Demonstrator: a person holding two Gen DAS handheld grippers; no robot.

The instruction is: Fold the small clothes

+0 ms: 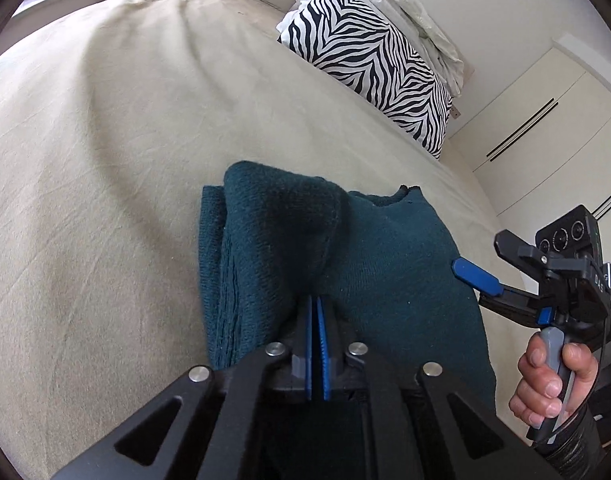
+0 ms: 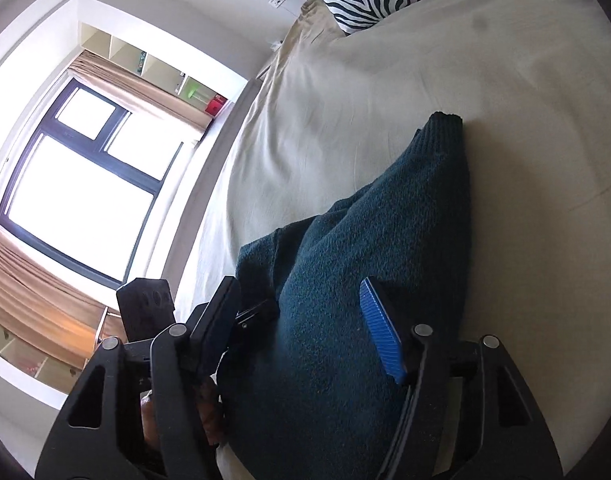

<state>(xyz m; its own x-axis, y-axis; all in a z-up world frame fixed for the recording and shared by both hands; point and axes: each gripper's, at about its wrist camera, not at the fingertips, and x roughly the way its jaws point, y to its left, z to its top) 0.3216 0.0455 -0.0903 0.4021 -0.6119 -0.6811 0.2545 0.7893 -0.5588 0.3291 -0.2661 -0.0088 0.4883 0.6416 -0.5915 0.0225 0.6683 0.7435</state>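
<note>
A dark teal knitted garment (image 1: 385, 260) lies partly folded on the beige bed sheet (image 1: 105, 160). In the left wrist view my left gripper (image 1: 316, 304) has its blue pads pressed together on a raised fold of the garment's left side. My right gripper (image 1: 479, 254) is at the garment's right edge, held by a person's hand (image 1: 553, 380), with its jaws apart. In the right wrist view the garment (image 2: 405, 208) bulges between the spread fingers of my right gripper (image 2: 297, 284); the blue pad (image 2: 381, 332) lies alongside the cloth without pinching it.
A zebra-striped pillow (image 1: 365, 60) with a crumpled pale sheet behind it sits at the head of the bed. White wardrobe doors (image 1: 545, 128) stand beyond the bed's right side. A large window (image 2: 73, 184) with curtains and shelves is on the far wall.
</note>
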